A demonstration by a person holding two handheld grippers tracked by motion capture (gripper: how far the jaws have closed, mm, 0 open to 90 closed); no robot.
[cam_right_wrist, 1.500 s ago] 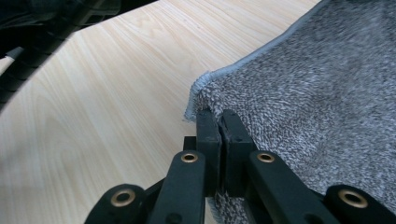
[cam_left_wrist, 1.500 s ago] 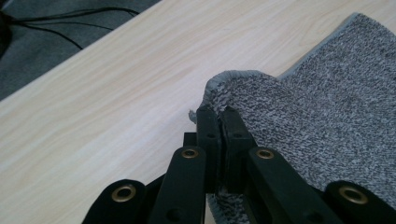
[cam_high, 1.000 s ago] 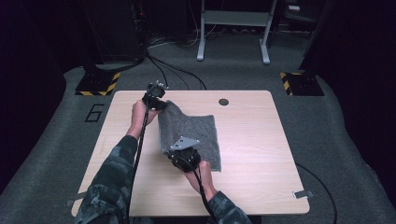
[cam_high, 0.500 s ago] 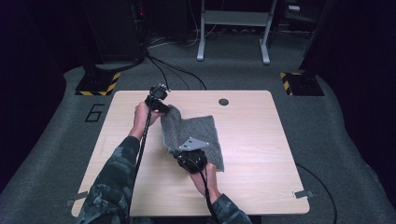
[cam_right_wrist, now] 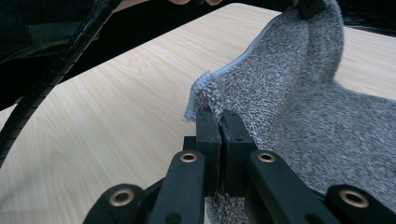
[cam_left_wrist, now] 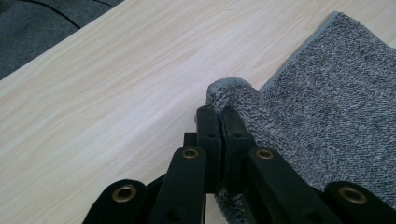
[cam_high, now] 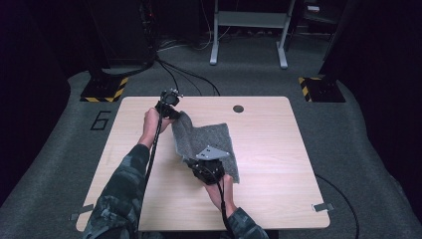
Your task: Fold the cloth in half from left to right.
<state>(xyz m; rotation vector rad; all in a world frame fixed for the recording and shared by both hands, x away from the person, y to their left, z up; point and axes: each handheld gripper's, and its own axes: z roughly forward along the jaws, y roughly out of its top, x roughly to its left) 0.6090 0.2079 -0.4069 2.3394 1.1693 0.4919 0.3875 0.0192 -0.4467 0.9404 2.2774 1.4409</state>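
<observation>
A grey knitted cloth (cam_high: 209,142) lies partly on the light wooden table (cam_high: 278,149), its left edge lifted off the wood. My left gripper (cam_high: 171,112) holds the far left corner of the cloth (cam_left_wrist: 299,121), jaws shut on the fabric (cam_left_wrist: 218,119). The right gripper (cam_high: 199,162), with its grey plate on top, pinches the near left corner; in the right gripper view its jaws are shut on the cloth's hemmed edge (cam_right_wrist: 218,122), and the cloth (cam_right_wrist: 299,116) rises toward the other gripper at the top.
A small dark round hole (cam_high: 238,108) sits near the table's far edge. Bare wood stretches to the right and left of the cloth. Cables (cam_high: 154,149) trail along both forearms. Grey carpet and a metal stand (cam_high: 249,30) lie beyond the table.
Both grippers have carried the cloth's left edge to the right, with the right gripper moving farther; the cloth has bunched and slid toward the table's middle.
</observation>
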